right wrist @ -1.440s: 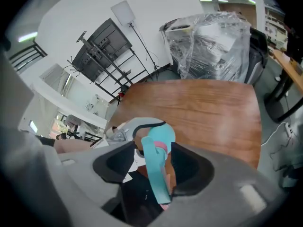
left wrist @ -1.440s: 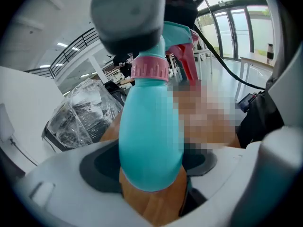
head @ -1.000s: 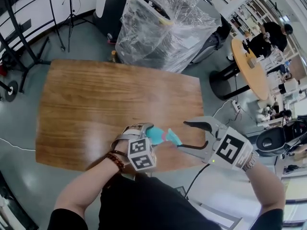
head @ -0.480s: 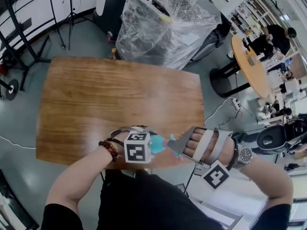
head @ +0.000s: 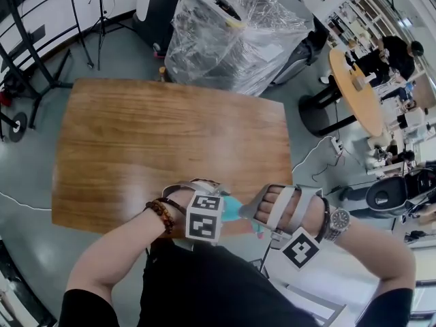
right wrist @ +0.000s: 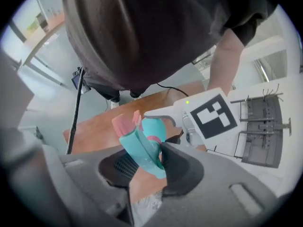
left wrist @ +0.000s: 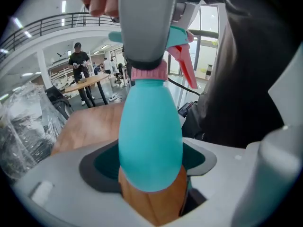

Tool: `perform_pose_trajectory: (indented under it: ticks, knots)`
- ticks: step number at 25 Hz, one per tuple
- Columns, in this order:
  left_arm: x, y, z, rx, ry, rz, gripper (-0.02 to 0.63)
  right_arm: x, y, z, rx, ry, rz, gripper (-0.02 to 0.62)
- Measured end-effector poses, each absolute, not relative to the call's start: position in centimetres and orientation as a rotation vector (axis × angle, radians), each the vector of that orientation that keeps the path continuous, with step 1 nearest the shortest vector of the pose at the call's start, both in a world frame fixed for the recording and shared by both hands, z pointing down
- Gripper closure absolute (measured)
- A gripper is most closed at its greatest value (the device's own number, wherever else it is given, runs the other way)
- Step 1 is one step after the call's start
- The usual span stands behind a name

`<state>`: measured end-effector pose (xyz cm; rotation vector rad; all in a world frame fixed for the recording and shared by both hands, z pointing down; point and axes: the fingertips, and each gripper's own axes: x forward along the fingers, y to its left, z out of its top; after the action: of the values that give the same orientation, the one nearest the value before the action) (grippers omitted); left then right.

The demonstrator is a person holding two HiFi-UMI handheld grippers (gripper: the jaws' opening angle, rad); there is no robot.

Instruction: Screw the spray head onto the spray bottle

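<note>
From the head view, both grippers meet over the near edge of the wooden table. The left gripper holds the teal spray bottle in the air, clear of the tabletop, and the right gripper sits over the bottle's top. In the left gripper view the jaws are clamped on the bottle's round body. Above them are the pink collar and the spray head with its pink trigger, partly covered by a grey jaw of the other gripper. In the right gripper view the jaws have just been closing, with the spray head between them. As far as I can judge the pads are on its sides, with one clearly touching. The step in hand looks like taking a fresh hold for another turn of the head. To do it well, the left grip should keep the bottle from spinning and the head should stay in line with the neck. The twist should come from rolling the wrist under light pressure toward the bottle, because a tilted head risks crossing the thread.
</note>
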<state>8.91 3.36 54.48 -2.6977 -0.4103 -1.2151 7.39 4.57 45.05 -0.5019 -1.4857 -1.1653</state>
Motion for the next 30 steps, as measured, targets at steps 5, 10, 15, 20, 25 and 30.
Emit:
perform_pose_trajectory:
  ticks: [5,10,15,20,25,30]
  knots:
    - [9.4,1.9,54.5,-2.666,-0.235,-1.198,0.217,8.0,3.4,45.1,-0.245,-1.715,-0.584,0.479]
    - [9.4,-0.5,55.0,-2.66,0.022,-1.215,0.219,8.2,0.5,45.7,0.217,-1.91,0.107,0.479]
    - [8.9,-2.2,56.7,-2.555,0.31,-1.299,0.219,9.5,-1.1,47.8,0.727,-1.904,0.893,0.478]
    - [9.1,-2.8,57.7,-2.493,0.453,-1.311,0.216,10.2,-1.3,48.8,0.917,-1.859,1.261,0.476]
    - [9.6,-2.7,58.2,-2.616,0.465,-1.286,0.213,10.2,-2.0,47.2,0.879,-1.924,1.033,0.391]
    - [9.2,-4.8,58.6,-2.796,0.558,-1.205,0.209,10.6,-3.0,44.5,0.878,-2.004,0.843,0.364]
